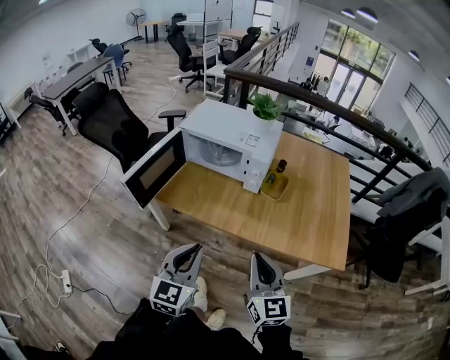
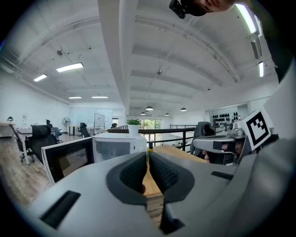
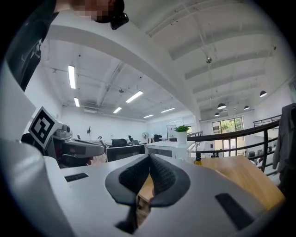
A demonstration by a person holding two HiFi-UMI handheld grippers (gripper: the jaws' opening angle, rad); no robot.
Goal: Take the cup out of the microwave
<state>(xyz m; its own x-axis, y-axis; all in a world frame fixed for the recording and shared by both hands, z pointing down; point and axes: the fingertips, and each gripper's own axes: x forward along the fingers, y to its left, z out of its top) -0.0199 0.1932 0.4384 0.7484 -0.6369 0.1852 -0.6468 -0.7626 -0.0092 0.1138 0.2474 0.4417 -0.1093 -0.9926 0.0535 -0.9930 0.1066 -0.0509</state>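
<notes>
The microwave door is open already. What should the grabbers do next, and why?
Probably bring the right gripper forward toward the microwave and open its jaws. The door already hangs open, but this gripper and the left gripper are both shut, empty and short of the table. I can't make out the cup from here.

This is an open-plan office on an upper level. A wood-plank floor [image 1: 63, 183] runs far back past long desks [image 1: 74, 77] at the left and black swivel chairs [image 1: 112, 126], with a standing fan [image 1: 136, 17] by the far wall. A dark railing [image 1: 330, 109] edges the floor at the right, with tall windows [image 1: 348, 74] beyond it. Strip lights [image 2: 69, 67] line the white ceiling. On the near wooden tabletop [image 1: 309, 204] stand a white microwave [image 1: 228, 140] and a potted plant [image 1: 266, 107], as in a staff break corner.
</notes>
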